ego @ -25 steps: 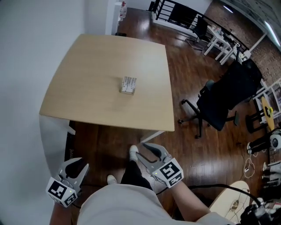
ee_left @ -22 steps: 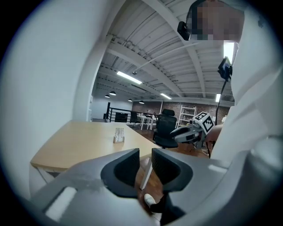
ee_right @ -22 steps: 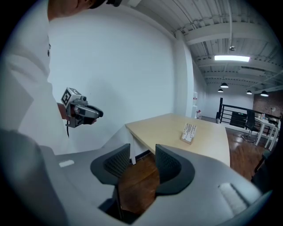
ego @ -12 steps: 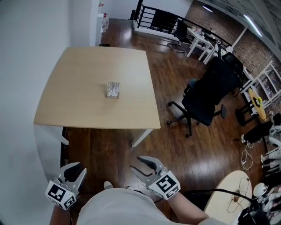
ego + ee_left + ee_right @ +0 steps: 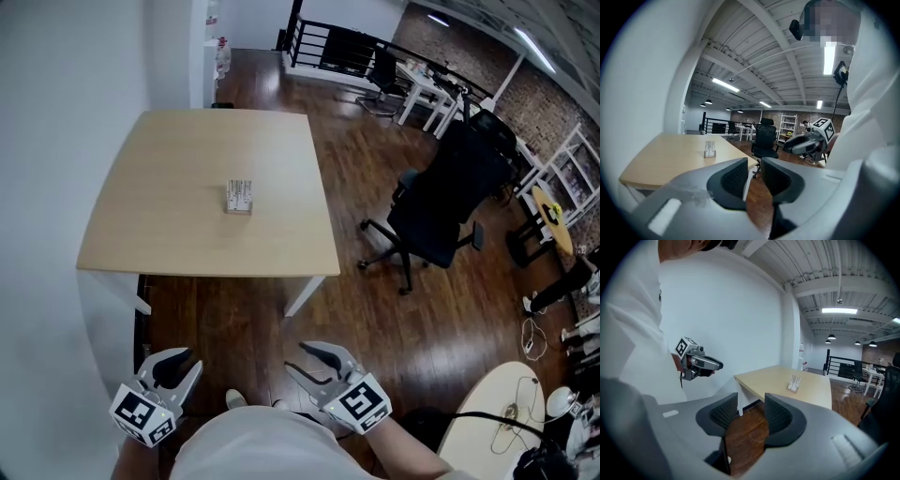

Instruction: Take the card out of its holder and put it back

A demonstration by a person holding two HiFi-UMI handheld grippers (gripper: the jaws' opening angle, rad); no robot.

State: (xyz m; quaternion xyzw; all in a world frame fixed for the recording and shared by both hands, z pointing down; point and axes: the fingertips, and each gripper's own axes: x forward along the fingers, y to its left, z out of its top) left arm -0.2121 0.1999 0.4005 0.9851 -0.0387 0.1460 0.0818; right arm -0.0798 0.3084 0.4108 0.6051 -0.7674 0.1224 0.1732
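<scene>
- Dark wood floor (image 5: 403,319) filled most of the head view. A white wall ran along the left. Black railing and white desks stood at the far end of the room.
- Surface (image 5: 178,216): pale wood top on white legs, seen from above, standing beside the left wall. It lay well ahead of the person.
- Black office chair (image 5: 441,211) stood on the floor to the right of the surface, near its right edge but not touching it.
- Person's pale shirt (image 5: 253,450) filled the bottom centre of the head view, with one light shoe (image 5: 236,401) showing just above it.
- Left hand-held gripper (image 5: 172,361) was held low at the bottom left, over the floor and short of the surface's near edge. In its own view the jaws stood a narrow gap apart, with nothing between them and only floor and surface behind.
- Right hand-held gripper (image 5: 294,356) was held low at bottom centre, also over the floor. In its own view the jaws stood apart with a wider gap, empty, bare floor showing through.
- Both marker cubes faced up toward the head camera.
- Card holder (image 5: 239,197): a small light block standing near the middle of the surface, well apart from both hand-held grippers and untouched. The card itself was too small to tell apart from the holder.
</scene>
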